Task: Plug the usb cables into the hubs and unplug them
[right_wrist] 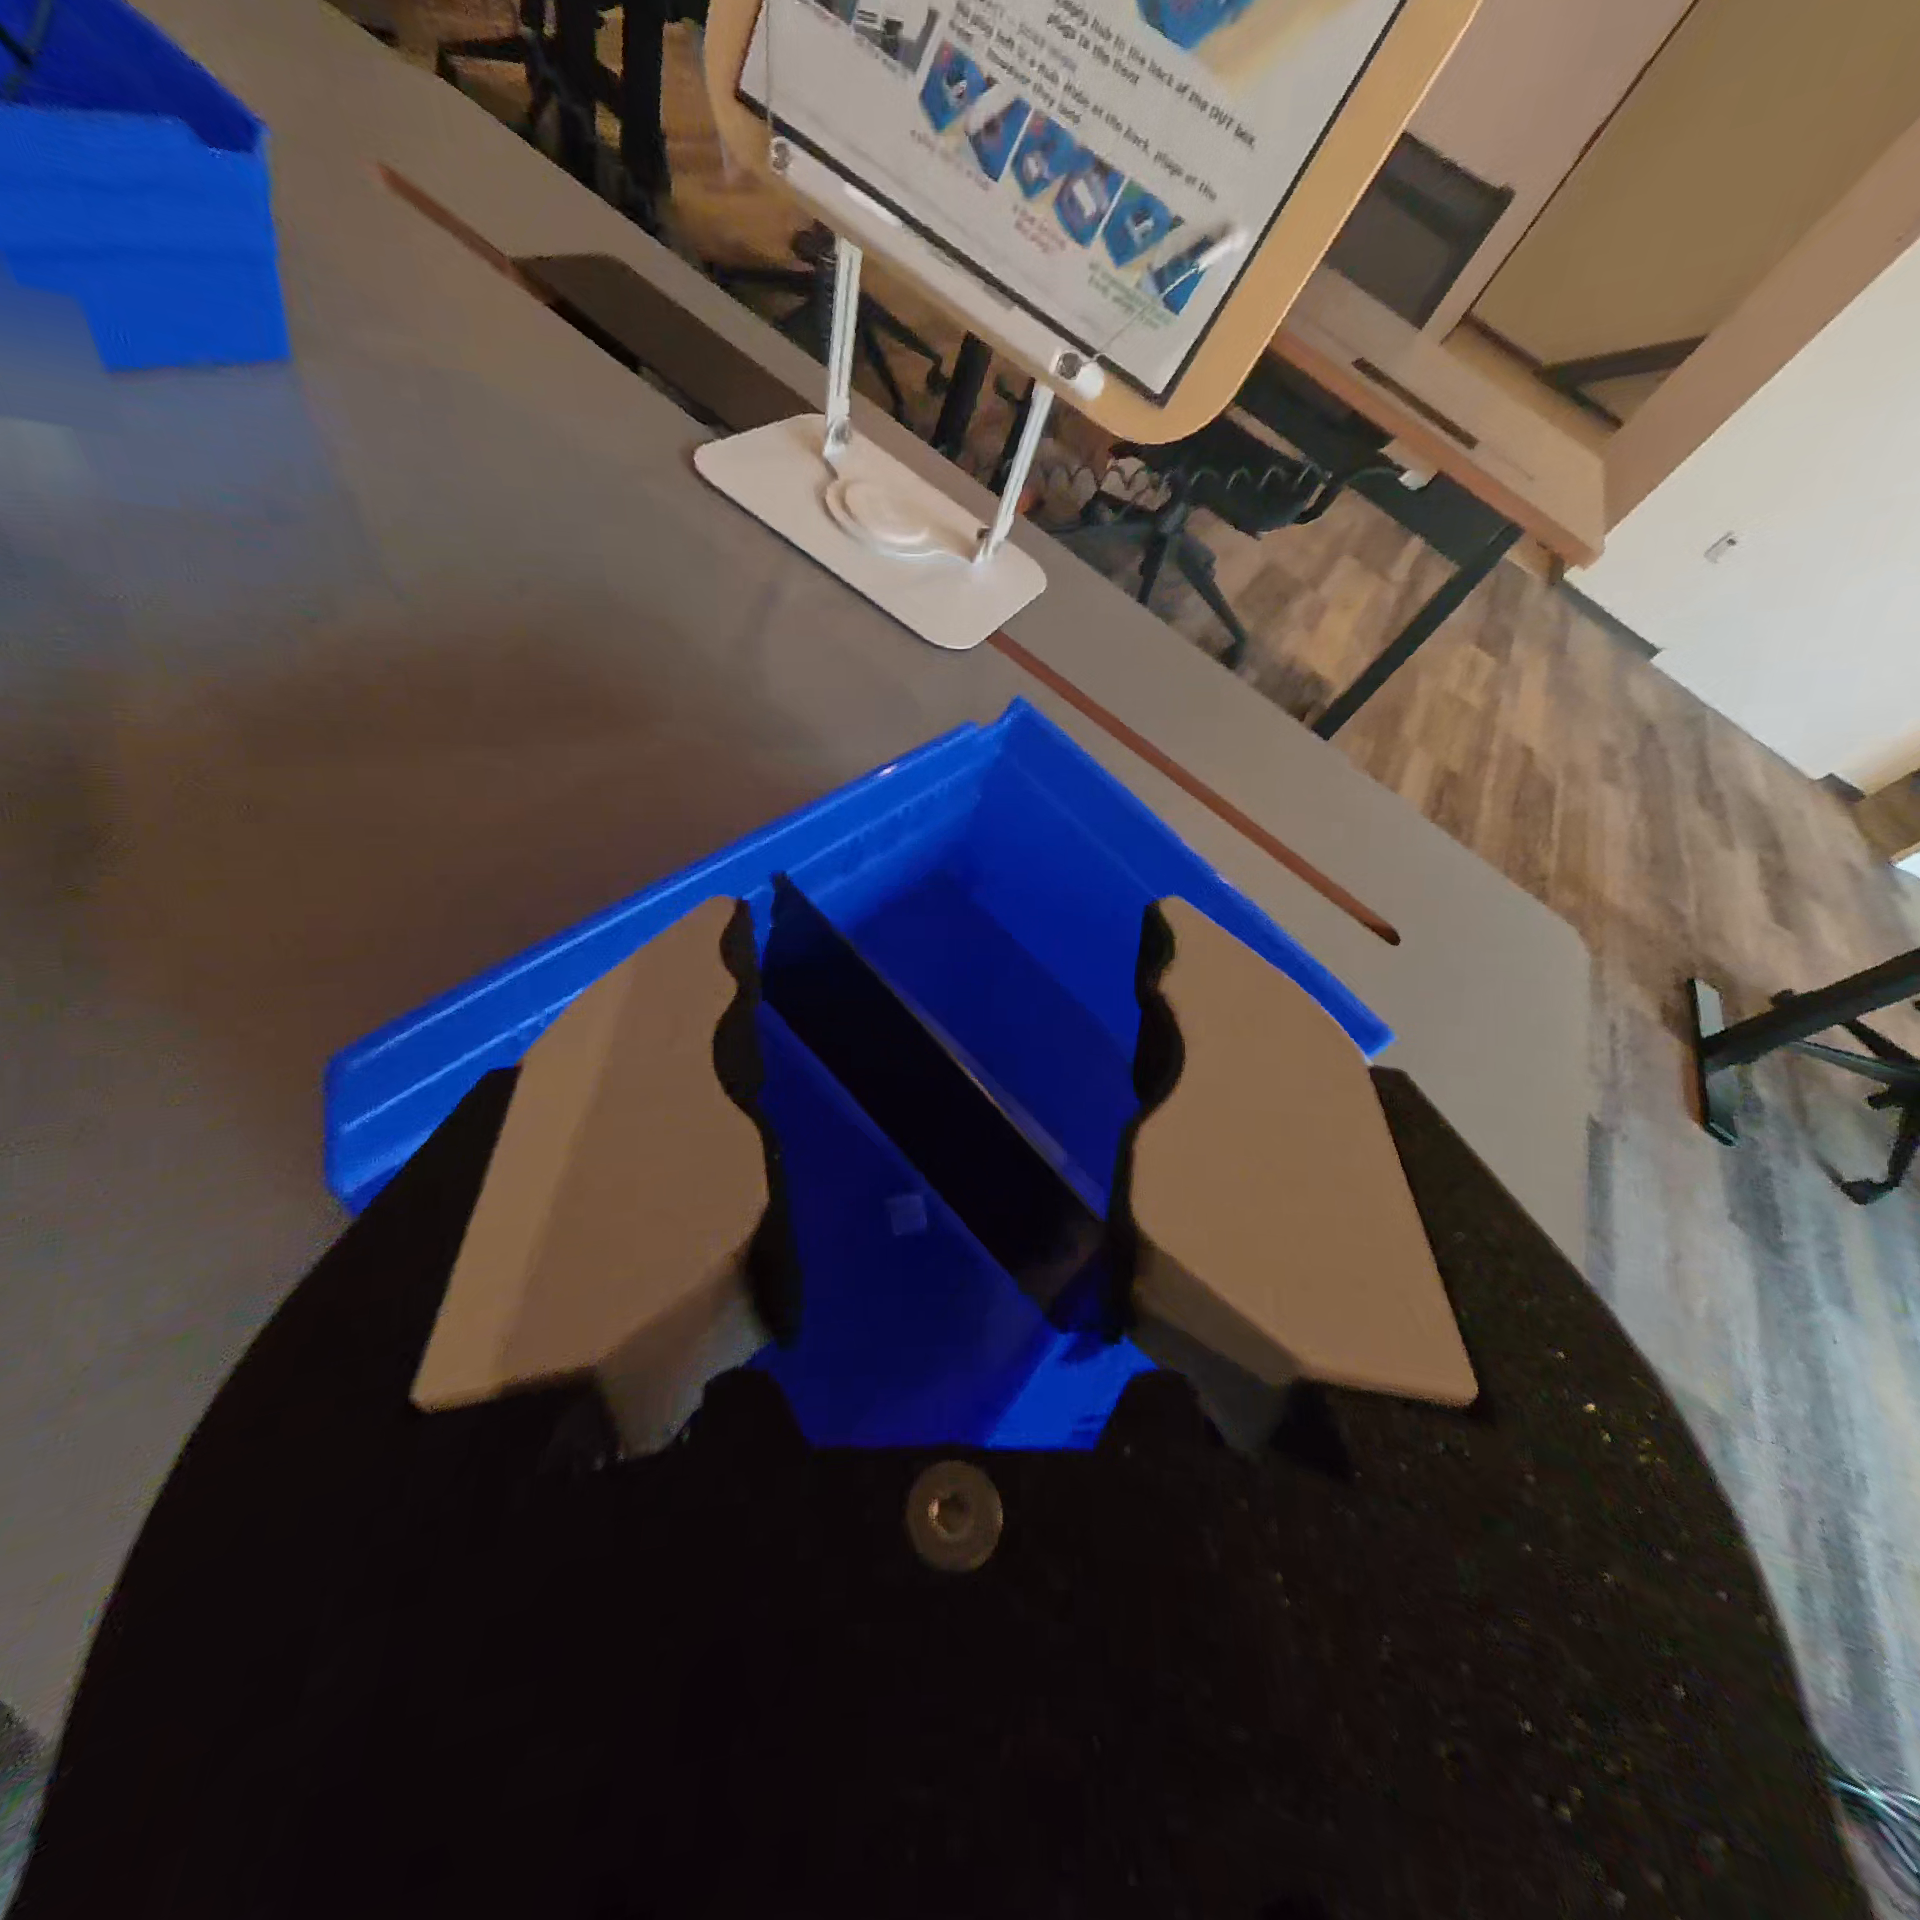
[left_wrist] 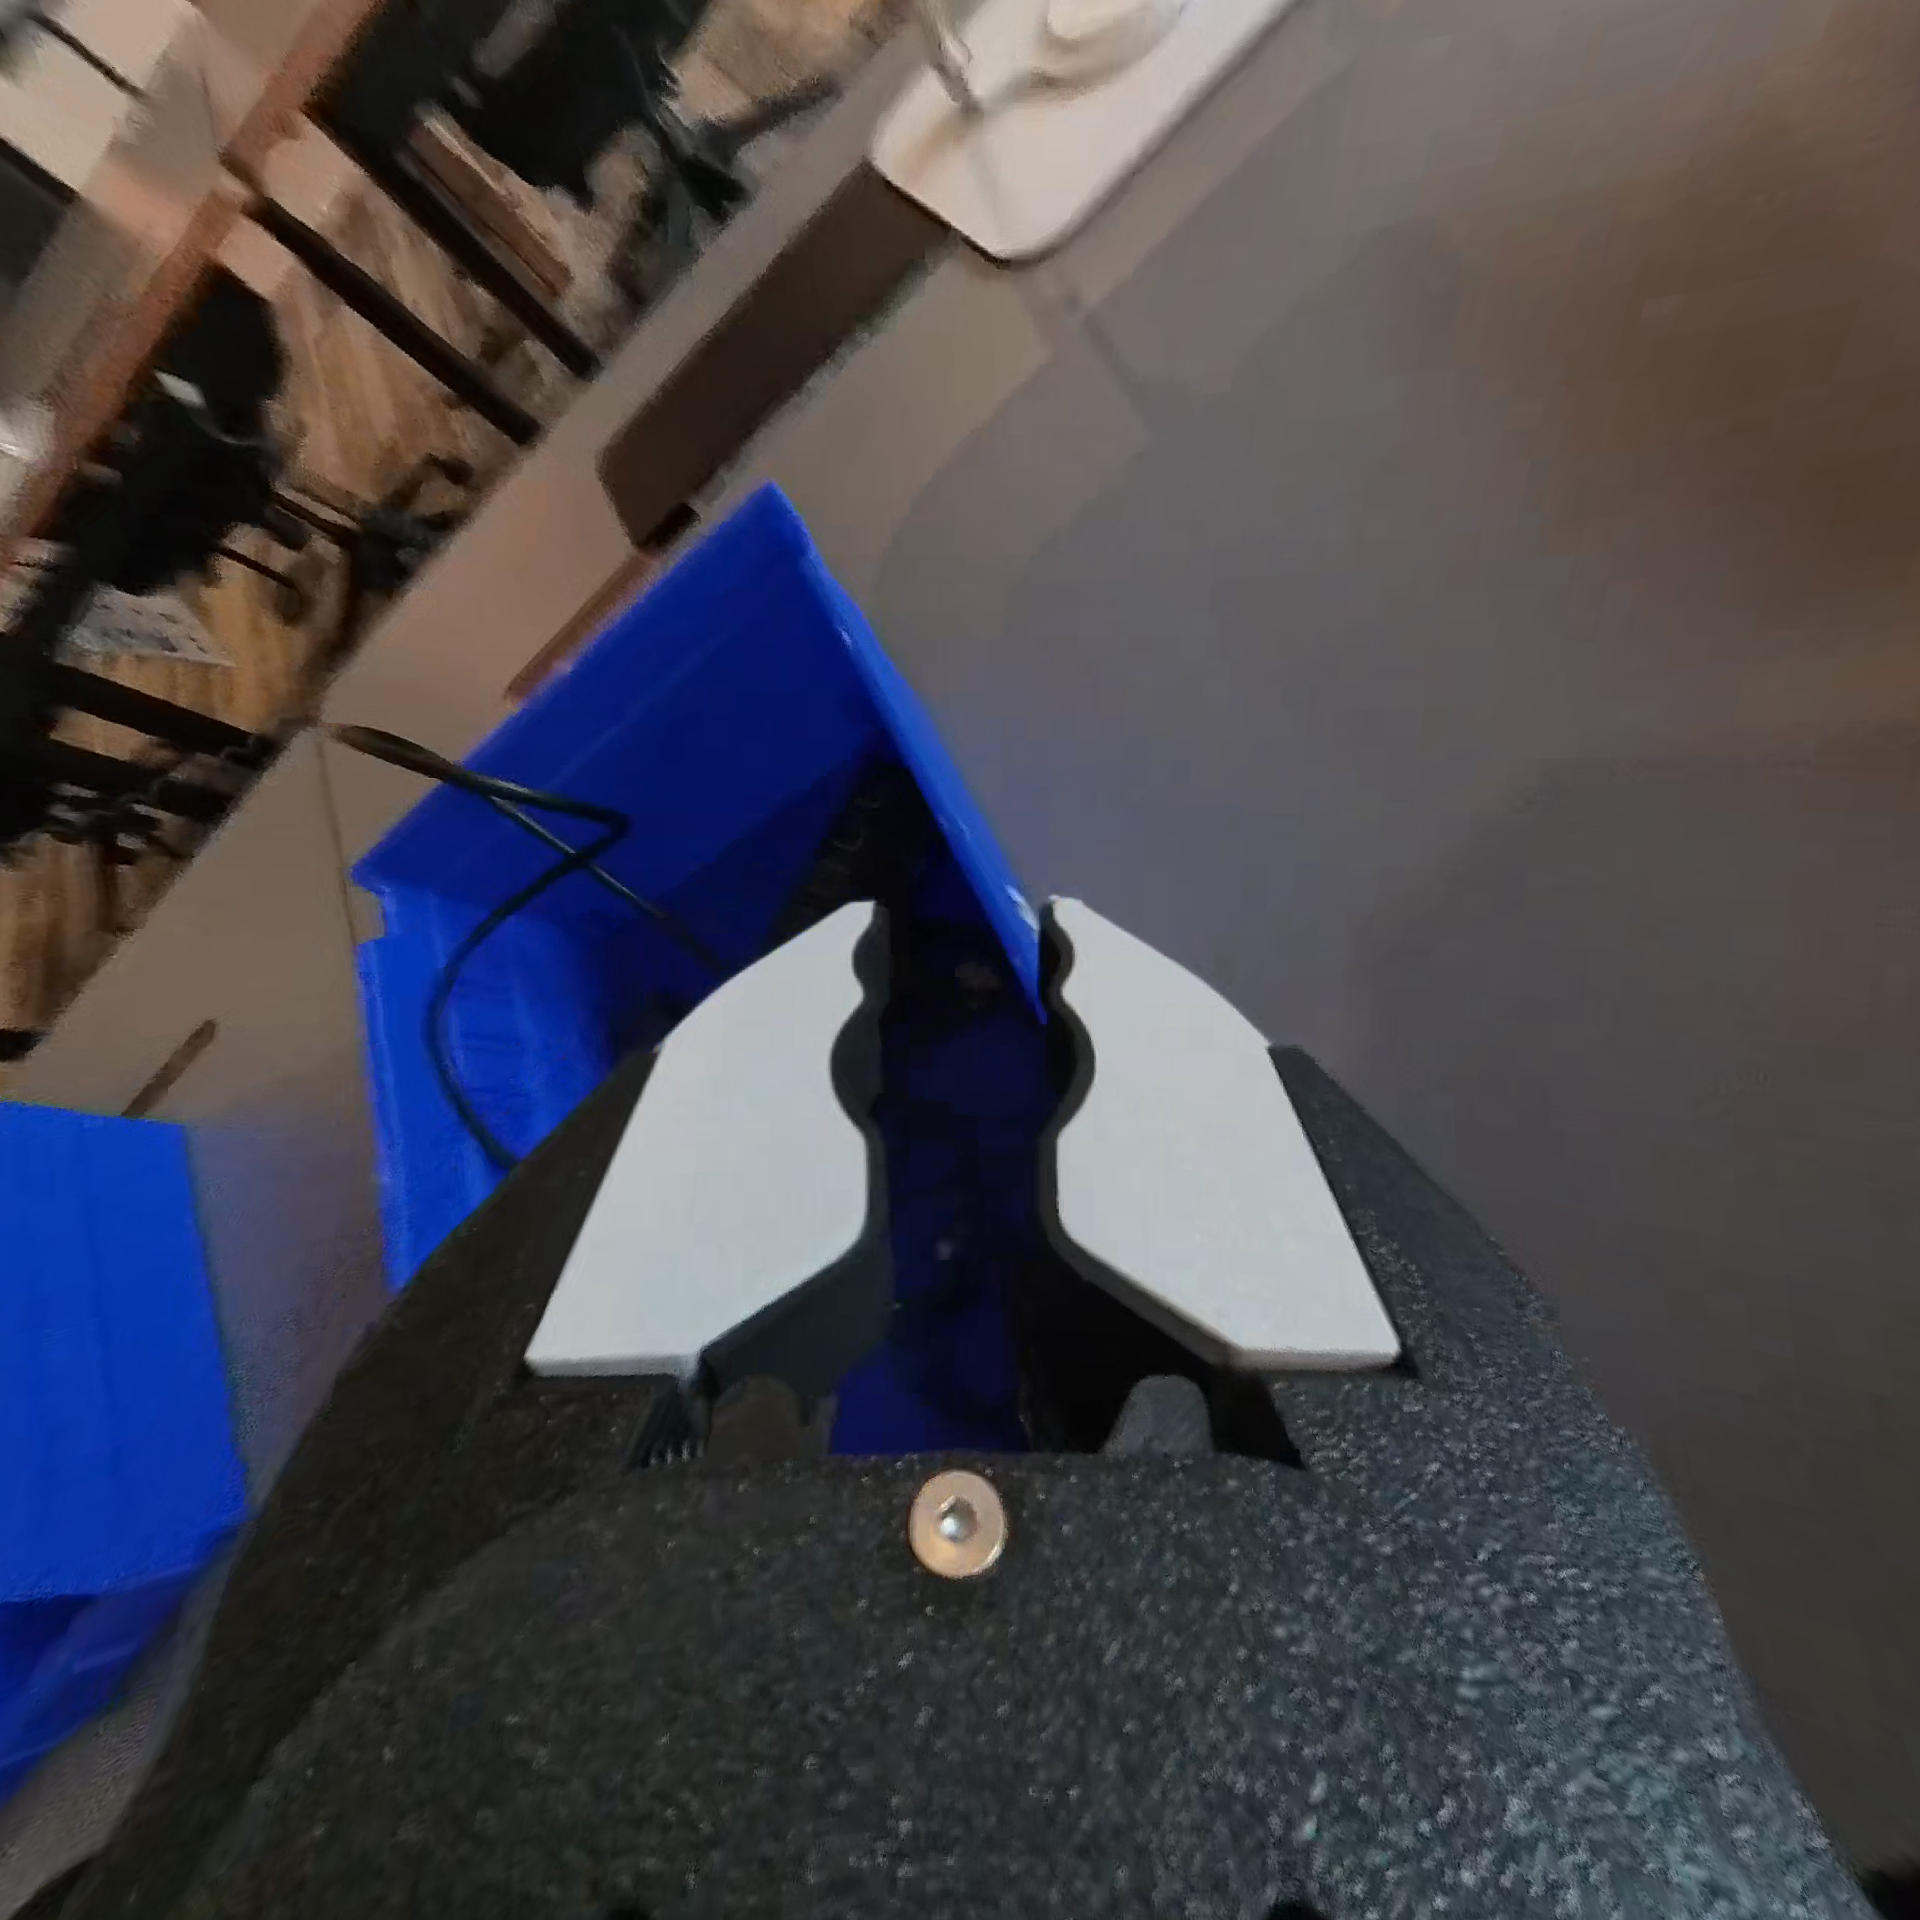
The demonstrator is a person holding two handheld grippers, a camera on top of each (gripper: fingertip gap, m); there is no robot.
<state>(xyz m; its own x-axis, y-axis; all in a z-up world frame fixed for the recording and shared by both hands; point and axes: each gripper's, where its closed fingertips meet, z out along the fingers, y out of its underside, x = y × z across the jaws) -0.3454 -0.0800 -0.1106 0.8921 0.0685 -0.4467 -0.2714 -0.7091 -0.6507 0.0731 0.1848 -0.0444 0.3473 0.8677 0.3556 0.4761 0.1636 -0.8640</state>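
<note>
A thin black cable (left_wrist: pixel 540 894) loops over the blue bin (left_wrist: pixel 665 831) ahead of my left hand-held gripper (left_wrist: pixel 961 966), whose fingers stand narrowly apart, gripping nothing I can see. My right hand-held gripper (right_wrist: pixel 940 997) gapes wide above a divided blue bin (right_wrist: pixel 1039 831) on the grey worktop (right_wrist: pixel 416 623). Beyond stands a sheet of printed instructions (right_wrist: pixel 1039 156) on a white stand (right_wrist: pixel 883 520)

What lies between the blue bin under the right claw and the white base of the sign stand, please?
Only bare grey table lies between the blue bin and the stand base, in the right wrist view.
</note>
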